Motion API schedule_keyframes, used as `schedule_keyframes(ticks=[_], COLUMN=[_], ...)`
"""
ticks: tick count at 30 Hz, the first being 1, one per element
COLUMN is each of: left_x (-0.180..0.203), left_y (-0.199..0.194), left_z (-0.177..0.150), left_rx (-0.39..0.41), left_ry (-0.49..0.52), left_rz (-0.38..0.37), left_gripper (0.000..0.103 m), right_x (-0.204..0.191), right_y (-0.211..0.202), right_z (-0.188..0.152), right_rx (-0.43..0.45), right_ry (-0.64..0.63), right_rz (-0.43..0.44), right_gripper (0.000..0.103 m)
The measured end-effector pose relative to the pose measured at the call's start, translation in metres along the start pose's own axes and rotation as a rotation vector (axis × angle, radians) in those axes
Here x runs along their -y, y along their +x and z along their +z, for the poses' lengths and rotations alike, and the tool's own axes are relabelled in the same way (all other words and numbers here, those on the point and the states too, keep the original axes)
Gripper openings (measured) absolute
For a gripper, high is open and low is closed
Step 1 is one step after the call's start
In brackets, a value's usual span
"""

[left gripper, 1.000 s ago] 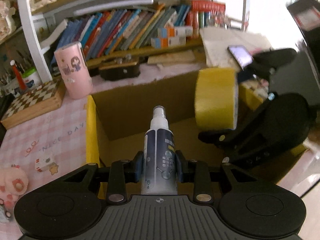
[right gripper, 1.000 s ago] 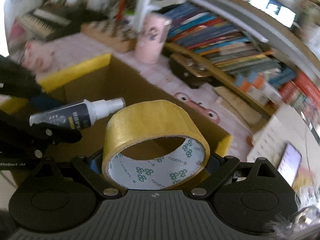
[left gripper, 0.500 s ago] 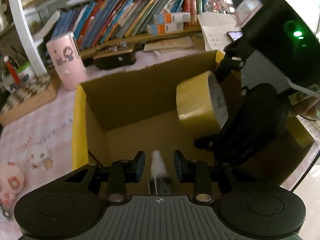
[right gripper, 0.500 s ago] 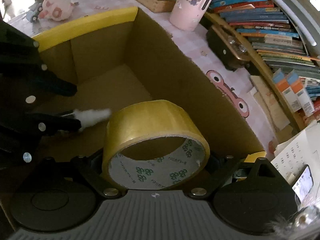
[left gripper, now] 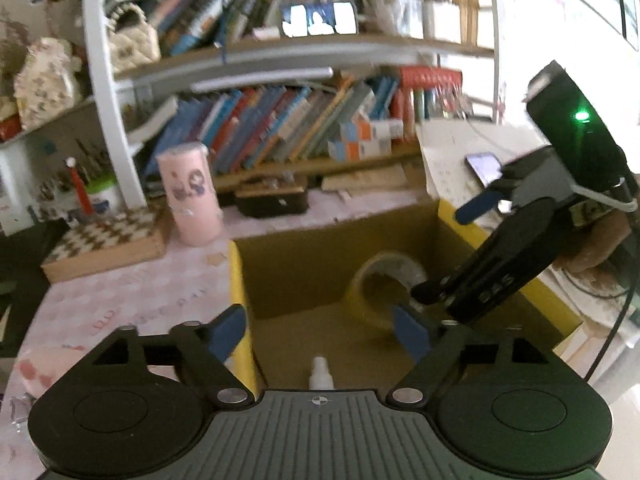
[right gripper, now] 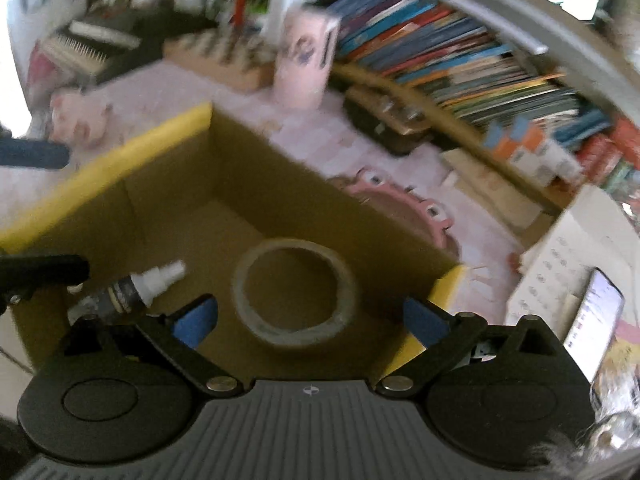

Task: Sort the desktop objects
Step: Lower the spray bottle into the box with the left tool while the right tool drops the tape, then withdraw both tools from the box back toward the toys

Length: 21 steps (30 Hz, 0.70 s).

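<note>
The cardboard box (left gripper: 238, 280) with yellow rims stands open below both grippers. My left gripper (left gripper: 318, 334) hovers over the box's near edge, its jaws opening with nothing between the pads. Just under it lies the spray bottle (left gripper: 321, 376), of which only the white cap shows here. In the right wrist view the bottle (right gripper: 128, 292) lies on its side on the box floor. The yellow tape roll (right gripper: 344, 280) lies flat on the floor beside it. My right gripper (right gripper: 310, 320) hangs above the roll, its jaws opening, pads clear of it. The roll (left gripper: 380, 280) also shows in the left wrist view.
A pink tumbler (left gripper: 192, 196), a chessboard box (left gripper: 108, 240) and a black case (left gripper: 272, 200) stand behind the box on the pink cloth. Bookshelves rise at the back. A phone (left gripper: 482, 168) and papers lie at the right. A pink plush (right gripper: 80, 120) sits at the left.
The left gripper opened and the spray bottle dropped into the box. The right gripper let go of the tape roll, which now lies flat on the box floor. Both grippers rose.
</note>
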<state>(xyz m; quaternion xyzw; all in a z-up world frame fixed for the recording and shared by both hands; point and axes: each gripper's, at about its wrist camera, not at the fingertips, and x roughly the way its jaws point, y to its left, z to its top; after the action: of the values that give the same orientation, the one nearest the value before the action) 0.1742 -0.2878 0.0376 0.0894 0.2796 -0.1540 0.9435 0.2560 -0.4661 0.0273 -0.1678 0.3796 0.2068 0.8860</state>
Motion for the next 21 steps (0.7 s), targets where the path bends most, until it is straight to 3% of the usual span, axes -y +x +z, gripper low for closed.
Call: schedule_keyframes(ticks=[7,11,21], left_x=[-0.011,-0.022,-0.051], left_y=[-0.039,-0.060,-0.095], left_z=[-0.009,-0.019,-0.054], left_rx=[0.093,0.130,0.121], left_ry=[-0.022,-0.049,-0.051], left_rz=[0.040,0.050,0.032], left_gripper=[0.095,0.097,0.099], right_x=[-0.012,-0.030,-0.089], right_y=[-0.070,-0.100,-0.127], right_z=[-0.018,-0.031,-0.069], right_rx=[0.255,0.358,0.434], right_ry=[0.143,0.214,0.470], right_rz=[-0.121,-0.194,-0.334], right_gripper=[0.101,0.103,0.103])
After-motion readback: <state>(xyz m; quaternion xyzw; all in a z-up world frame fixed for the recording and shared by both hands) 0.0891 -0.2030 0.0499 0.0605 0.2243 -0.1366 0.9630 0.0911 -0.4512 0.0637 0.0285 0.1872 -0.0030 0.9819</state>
